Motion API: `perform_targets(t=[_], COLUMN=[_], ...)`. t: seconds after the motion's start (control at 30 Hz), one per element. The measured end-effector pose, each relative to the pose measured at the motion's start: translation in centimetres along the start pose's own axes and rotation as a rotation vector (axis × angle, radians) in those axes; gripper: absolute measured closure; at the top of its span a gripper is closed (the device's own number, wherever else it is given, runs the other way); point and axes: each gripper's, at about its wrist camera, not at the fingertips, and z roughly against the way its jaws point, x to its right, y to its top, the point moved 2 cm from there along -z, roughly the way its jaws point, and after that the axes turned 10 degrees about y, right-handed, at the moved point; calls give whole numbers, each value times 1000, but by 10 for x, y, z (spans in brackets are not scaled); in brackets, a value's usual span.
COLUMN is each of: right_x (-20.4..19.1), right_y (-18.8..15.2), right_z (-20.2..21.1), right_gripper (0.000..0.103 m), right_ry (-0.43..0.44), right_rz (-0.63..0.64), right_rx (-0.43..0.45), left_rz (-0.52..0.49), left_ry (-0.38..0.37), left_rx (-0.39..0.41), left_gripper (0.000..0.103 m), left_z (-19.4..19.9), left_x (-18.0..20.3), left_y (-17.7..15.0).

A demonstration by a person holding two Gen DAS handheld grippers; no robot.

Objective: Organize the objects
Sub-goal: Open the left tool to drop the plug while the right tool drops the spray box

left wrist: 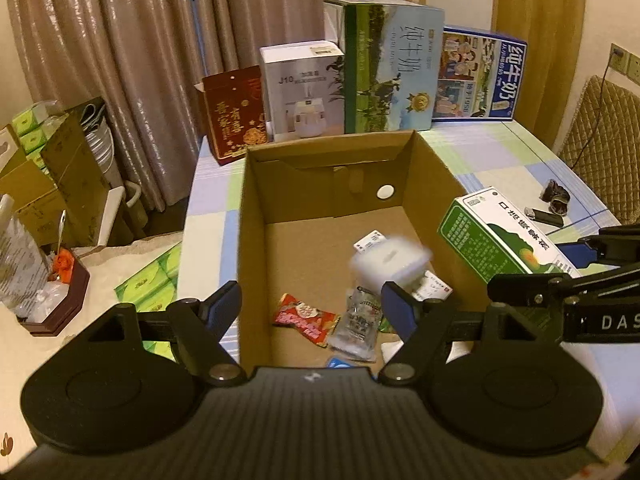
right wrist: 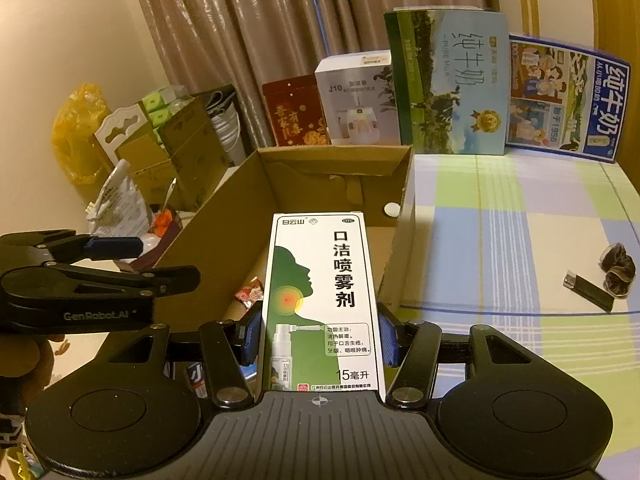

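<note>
Left hand-held gripper (left wrist: 312,308): jaws apart, empty | right hand-held gripper (right wrist: 318,338): clamped on green-and-white cardboard spray carton (right wrist: 322,300), above open brown cardboard box (left wrist: 256,208) | risk: carton could snag box rim, drop outside.

Open cardboard box (left wrist: 280,184) on table (left wrist: 500,152); 4 upright boxes (left wrist: 388,68) in a row behind it. Candy wrapper (left wrist: 304,318) and plastic packet (left wrist: 358,320) lie side by side in the cardboard box. Lighter (right wrist: 590,292) on table, well right of it.

A home: curtains (left wrist: 120,60), checked tablecloth (right wrist: 500,220), milk cartons (left wrist: 392,68).
</note>
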Motion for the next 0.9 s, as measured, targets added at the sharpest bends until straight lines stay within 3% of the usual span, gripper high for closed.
perform_targets(t=[0.8, 0.83, 0.87, 0.9], right_x=[-8, -6, -4, -3], right_y=[18, 19, 20, 21], right_z=[-13, -12, -10, -7], right_gripper=[49, 37, 17, 15], right_ry=[52, 55, 52, 49], right_rz=[-51, -64, -78, -87], right_rx=[50, 62, 78, 100], left_rz=[28, 29, 29, 29], left_ry=[11, 12, 13, 13], left_rx=[-3, -4, -5, -6], left_gripper=[25, 24, 24, 24], left_z=[8, 8, 7, 8], left_x=[-16, -16, -16, -16], left_y=[-11, -12, -12, -13])
